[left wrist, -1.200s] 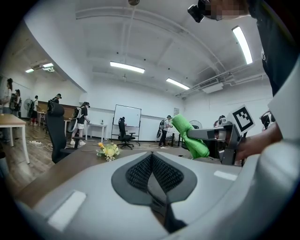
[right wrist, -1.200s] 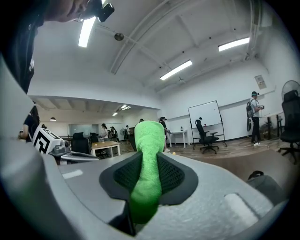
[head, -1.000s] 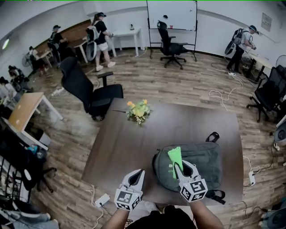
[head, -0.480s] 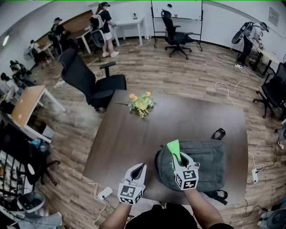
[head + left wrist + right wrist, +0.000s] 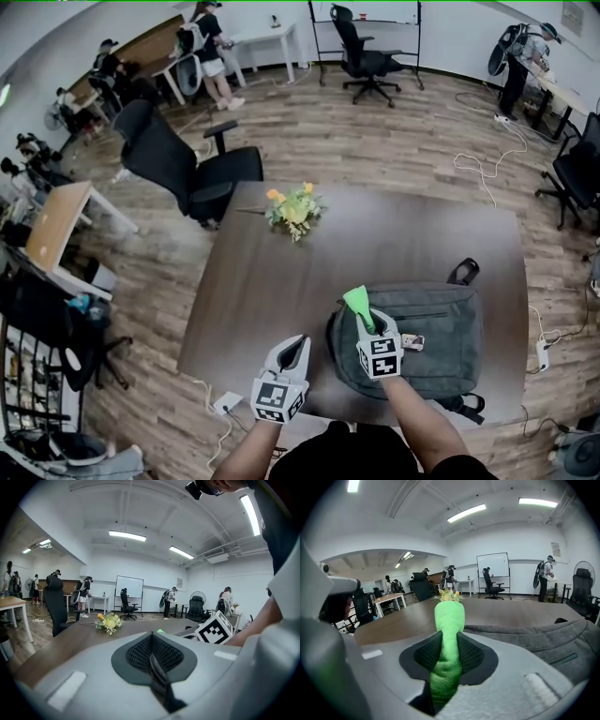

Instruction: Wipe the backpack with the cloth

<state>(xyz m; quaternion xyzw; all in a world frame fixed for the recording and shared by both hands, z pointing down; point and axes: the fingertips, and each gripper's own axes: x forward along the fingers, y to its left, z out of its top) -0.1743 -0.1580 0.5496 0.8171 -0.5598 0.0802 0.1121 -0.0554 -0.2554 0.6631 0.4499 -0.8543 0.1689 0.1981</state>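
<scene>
A grey backpack [image 5: 431, 323] lies flat at the near right of the dark brown table [image 5: 281, 281]; in the right gripper view the backpack [image 5: 534, 637] fills the lower right. My right gripper [image 5: 367, 322] hovers over its left part, shut on a green cloth [image 5: 358, 303] that sticks out ahead of the jaws. The cloth [image 5: 447, 648] stands pinched between the dark pads in the right gripper view. My left gripper [image 5: 296, 345] is at the table's near edge, left of the backpack, jaws closed with nothing between them [image 5: 152, 660].
A bunch of yellow flowers [image 5: 292, 211] lies at the table's far left. A black office chair [image 5: 183, 164] stands beyond that corner. A white power strip [image 5: 226, 403] and cables lie on the wooden floor. People work at desks along the far walls.
My right gripper with the cloth has drifted a little left and away over the backpack. The left gripper stays at the table's near edge.
</scene>
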